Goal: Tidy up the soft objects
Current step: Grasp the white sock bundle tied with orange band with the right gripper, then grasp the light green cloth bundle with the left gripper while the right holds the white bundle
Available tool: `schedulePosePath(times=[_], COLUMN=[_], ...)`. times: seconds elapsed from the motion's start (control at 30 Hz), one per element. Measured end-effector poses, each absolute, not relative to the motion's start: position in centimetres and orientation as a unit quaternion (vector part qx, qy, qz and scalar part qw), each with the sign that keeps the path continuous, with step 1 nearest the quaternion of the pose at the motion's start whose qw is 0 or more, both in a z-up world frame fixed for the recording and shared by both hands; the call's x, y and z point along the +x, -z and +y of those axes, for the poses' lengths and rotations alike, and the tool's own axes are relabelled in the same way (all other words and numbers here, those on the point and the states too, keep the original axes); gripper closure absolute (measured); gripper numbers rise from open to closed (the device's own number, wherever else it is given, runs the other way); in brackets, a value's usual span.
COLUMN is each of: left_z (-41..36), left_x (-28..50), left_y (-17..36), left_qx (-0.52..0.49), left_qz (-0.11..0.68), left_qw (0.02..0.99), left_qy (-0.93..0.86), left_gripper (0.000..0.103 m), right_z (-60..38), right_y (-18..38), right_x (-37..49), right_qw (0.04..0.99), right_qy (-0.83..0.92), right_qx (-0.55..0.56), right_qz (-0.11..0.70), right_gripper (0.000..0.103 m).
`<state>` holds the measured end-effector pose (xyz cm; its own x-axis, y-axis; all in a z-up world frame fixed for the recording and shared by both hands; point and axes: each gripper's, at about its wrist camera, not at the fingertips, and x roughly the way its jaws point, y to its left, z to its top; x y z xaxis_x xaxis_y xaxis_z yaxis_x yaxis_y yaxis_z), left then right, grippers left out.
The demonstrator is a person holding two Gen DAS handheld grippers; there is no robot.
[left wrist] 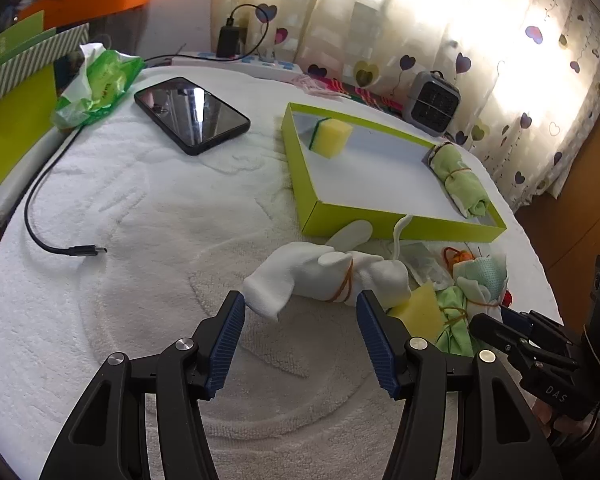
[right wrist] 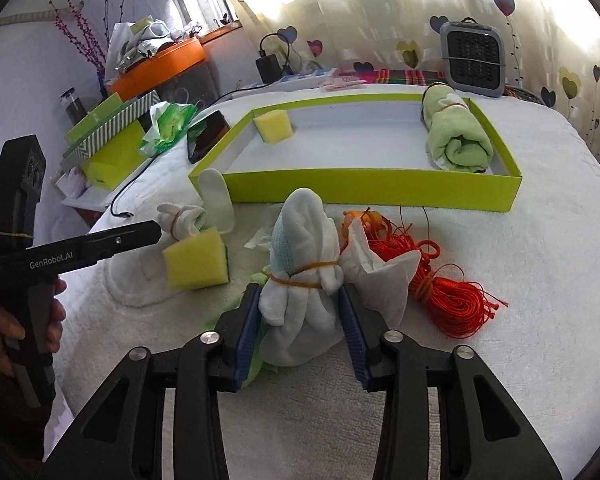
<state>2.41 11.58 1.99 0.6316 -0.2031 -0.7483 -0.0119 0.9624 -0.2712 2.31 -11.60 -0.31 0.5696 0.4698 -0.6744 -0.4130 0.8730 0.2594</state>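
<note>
The right tool (right wrist: 300,316) has its pads against both sides of a white cloth bundle (right wrist: 300,280) tied with a rubber band, beside a red cord hank (right wrist: 444,292) on the white towel (right wrist: 520,280). The left tool (left wrist: 300,304) is spread wide and holds nothing, its tips flanking a white sock bundle (left wrist: 324,276). Beyond stands the green tray (right wrist: 372,190), with a yellow sponge (right wrist: 273,126) in one corner and a rolled green cloth (right wrist: 456,136) at the opposite end.
</note>
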Motion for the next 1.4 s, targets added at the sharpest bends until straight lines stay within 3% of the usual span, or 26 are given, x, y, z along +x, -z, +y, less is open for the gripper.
schedulePosePath(times=[0.2, 0.9, 1.23, 1.4], left_z=[11.5, 11.7, 11.1, 10.8], left_x=[2.4, 3.7, 4.1, 2.4], left_y=[-2.2, -3.4, -2.0, -3.5], left_qx=[-0.127, -0.097, -0.099, -0.085], left_qz=[0.423, 0.407, 0.433, 0.411], left_qw=[0.895, 0.906, 0.891, 0.905], left_qy=[0.057, 0.062, 0.092, 0.062], left_gripper=[0.045, 0.045, 0.045, 0.045], right_z=[-12.0, -13.3, -13.7, -14.2], right_y=[0.2, -3.1, -3.0, -2.9], right_x=[2.2, 0.1, 0.2, 0.2], right_qw=[0.886, 0.903, 0.904, 0.907], right_qy=[-0.251, -0.263, -0.252, -0.242], right_qx=[0.045, 0.073, 0.071, 0.073], right_qz=[0.388, 0.332, 0.337, 0.337], right_gripper=[0.072, 0.072, 0.072, 0.072])
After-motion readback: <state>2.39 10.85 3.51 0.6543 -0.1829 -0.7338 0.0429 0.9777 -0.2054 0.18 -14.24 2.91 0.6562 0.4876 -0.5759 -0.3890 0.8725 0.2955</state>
